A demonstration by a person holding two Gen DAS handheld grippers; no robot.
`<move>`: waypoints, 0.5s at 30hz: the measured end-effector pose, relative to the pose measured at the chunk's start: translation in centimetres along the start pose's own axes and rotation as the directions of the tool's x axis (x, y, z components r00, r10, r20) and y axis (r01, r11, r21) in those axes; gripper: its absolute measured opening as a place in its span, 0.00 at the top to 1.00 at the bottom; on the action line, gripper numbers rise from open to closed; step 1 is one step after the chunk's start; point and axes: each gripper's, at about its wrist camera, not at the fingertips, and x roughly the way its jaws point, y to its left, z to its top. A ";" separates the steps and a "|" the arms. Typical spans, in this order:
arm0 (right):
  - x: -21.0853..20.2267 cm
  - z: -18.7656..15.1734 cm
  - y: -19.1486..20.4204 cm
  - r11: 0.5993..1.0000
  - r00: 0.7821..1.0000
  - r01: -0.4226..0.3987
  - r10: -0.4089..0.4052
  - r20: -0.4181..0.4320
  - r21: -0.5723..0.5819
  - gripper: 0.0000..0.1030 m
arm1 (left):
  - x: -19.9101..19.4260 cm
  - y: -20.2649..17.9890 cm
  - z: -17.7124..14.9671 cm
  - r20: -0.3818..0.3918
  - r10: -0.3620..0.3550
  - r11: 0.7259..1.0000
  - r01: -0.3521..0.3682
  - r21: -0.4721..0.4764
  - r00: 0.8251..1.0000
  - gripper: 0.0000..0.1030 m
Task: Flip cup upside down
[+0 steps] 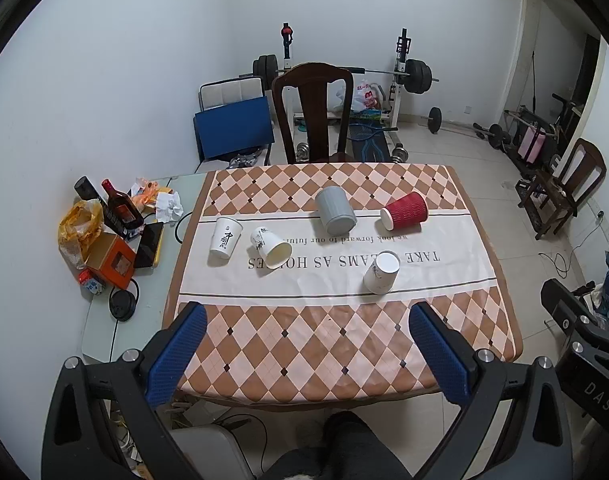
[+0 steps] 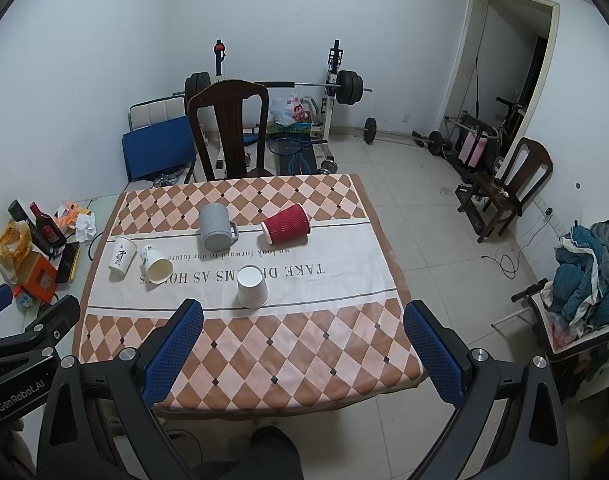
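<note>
— Checked orange-and-cream cloth covers the table (image 1: 344, 344), with a white printed band across its middle. What stands on it?

— Five cups, all on or beside that band. Largest is the grey mug (image 2: 215, 227), mouth down with its base showing, its handle toward the red cup. Just to its right the red ribbed cup (image 2: 285, 224) lies on its side, its white-rimmed mouth facing the mug.

— And the white ones?

— Three paper cups. One white cup (image 2: 252, 287) sits upside down on the near edge of the band, closest to the grippers. At the left end, a tipped white cup (image 1: 271, 247) lies on its side with its cream inside facing the camera, and just left of it a cup with black calligraphy (image 1: 225, 237) stands with its base up.

— The grippers?

— Both hang over the near edge of the table, well apart from every cup. The left gripper (image 1: 304, 354) has its blue pads spread wide with nothing between them; the right gripper (image 2: 302, 350) is likewise splayed and grasps nothing.
</note>
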 end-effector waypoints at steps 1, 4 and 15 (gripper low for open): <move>0.0 0.0 0.0 1.000 1.000 -0.002 0.002 0.001 -0.002 0.02 | 0.0 0.0 0.0 0.000 0.000 1.000 0.000 0.000 1.000 0.00; 0.0 0.0 0.0 1.000 1.000 -0.001 0.001 0.001 -0.002 0.02 | -0.1 0.0 -0.1 0.000 0.002 1.000 -0.002 0.000 1.000 0.00; 0.0 0.0 0.1 1.000 1.000 -0.003 0.003 -0.001 0.001 0.02 | -0.2 0.0 -0.1 0.000 0.003 1.000 -0.003 0.002 1.000 0.00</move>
